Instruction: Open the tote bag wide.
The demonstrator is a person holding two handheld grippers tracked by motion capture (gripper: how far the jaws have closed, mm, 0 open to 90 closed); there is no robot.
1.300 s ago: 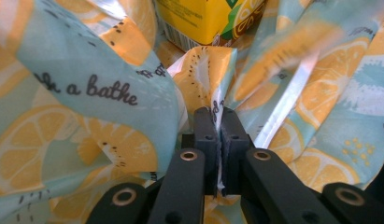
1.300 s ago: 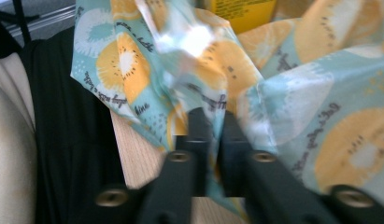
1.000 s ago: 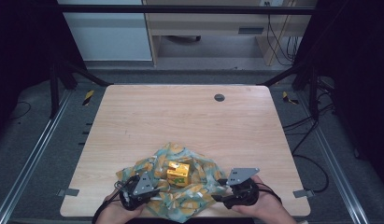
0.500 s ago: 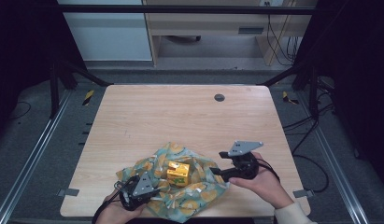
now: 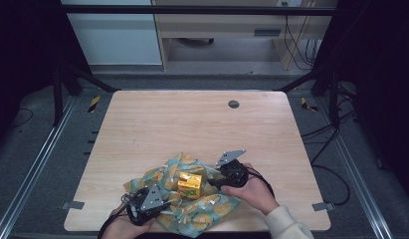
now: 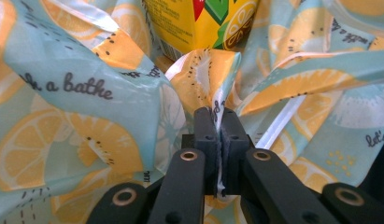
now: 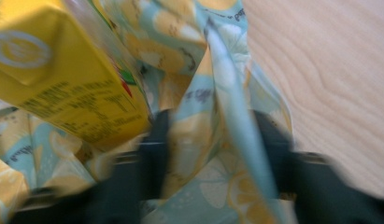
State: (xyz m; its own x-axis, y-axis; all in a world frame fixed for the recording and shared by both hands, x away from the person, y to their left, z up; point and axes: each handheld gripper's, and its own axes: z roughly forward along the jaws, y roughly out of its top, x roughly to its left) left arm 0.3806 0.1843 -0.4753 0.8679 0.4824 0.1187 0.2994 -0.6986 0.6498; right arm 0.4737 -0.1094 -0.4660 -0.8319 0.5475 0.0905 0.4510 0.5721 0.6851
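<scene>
I judge the work in hand to be wrapping a yellow cardboard juice carton in a pale blue cloth printed with orange and kiwi slices; the carton stands near the middle of the cloth, at the near edge of the light wooden table, between my two grippers.

Left gripper: clenched on a fold of the cloth; in the left gripper view the two black jaws meet with the fabric edge pinched upright between them; the carton sits just beyond that fold.

Right gripper: its jaws stand apart with a raised ridge of cloth between them, carton just beside; the right gripper view is blurred by motion, so I cannot tell whether the pads have a grasp on the fabric.

Progress, as I read it: carton placed on the cloth, done; near-left portion of cloth gathered and held, done; right-hand portion being gathered, not confirmed; the carton's top and sides are uncovered, so folding the cloth over it and securing the bundle are left; I rate the task as early to middle stage.

Legible writing: on the cloth, "a bathe" in black script, with a partial word before it ending in "k"; a fragment "let's" at the right edge; the carton carries fine print and a lemon graphic, with no readable brand.
</scene>
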